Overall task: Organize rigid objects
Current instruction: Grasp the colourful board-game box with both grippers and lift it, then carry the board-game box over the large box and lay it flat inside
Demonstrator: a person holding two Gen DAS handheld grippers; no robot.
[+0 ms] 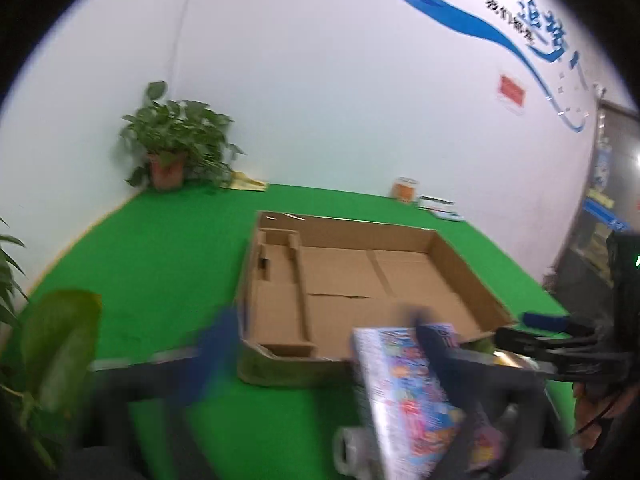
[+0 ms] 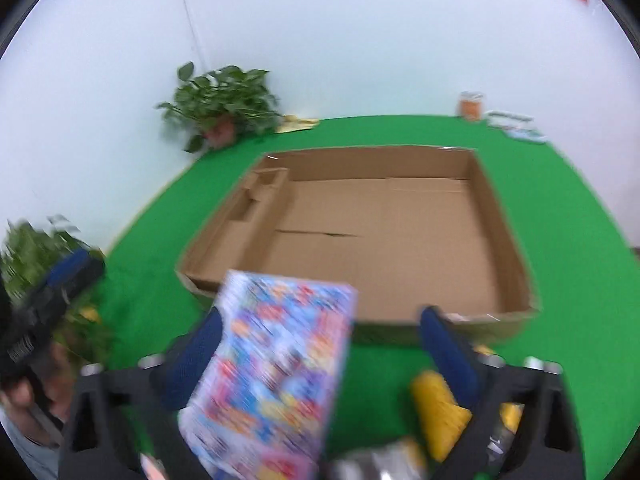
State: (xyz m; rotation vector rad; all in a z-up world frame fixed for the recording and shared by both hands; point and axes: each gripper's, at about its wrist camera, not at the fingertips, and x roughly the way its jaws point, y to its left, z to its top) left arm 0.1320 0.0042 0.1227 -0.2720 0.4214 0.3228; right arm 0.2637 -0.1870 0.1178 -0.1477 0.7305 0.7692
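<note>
A colourful flat box (image 1: 408,396) with cartoon print lies between the two grippers, in front of an open cardboard tray (image 1: 276,296). In the left wrist view my left gripper (image 1: 320,344) is wide open; its right finger (image 1: 436,352) lies over the box, its left finger is blurred. In the right wrist view my right gripper (image 2: 320,344) is open, and the colourful box (image 2: 272,372) leans against its left finger (image 2: 200,352), tilted. The cardboard tray (image 2: 508,248) has small compartments at its left side and holds nothing visible.
Green cloth covers the table (image 1: 168,272). A potted plant (image 1: 172,148) stands at the far left corner, more leaves (image 1: 52,344) at the near left. An orange jar (image 1: 406,189) and flat packets stand by the far wall. A yellow object (image 2: 436,408) and a silver one lie below the right gripper.
</note>
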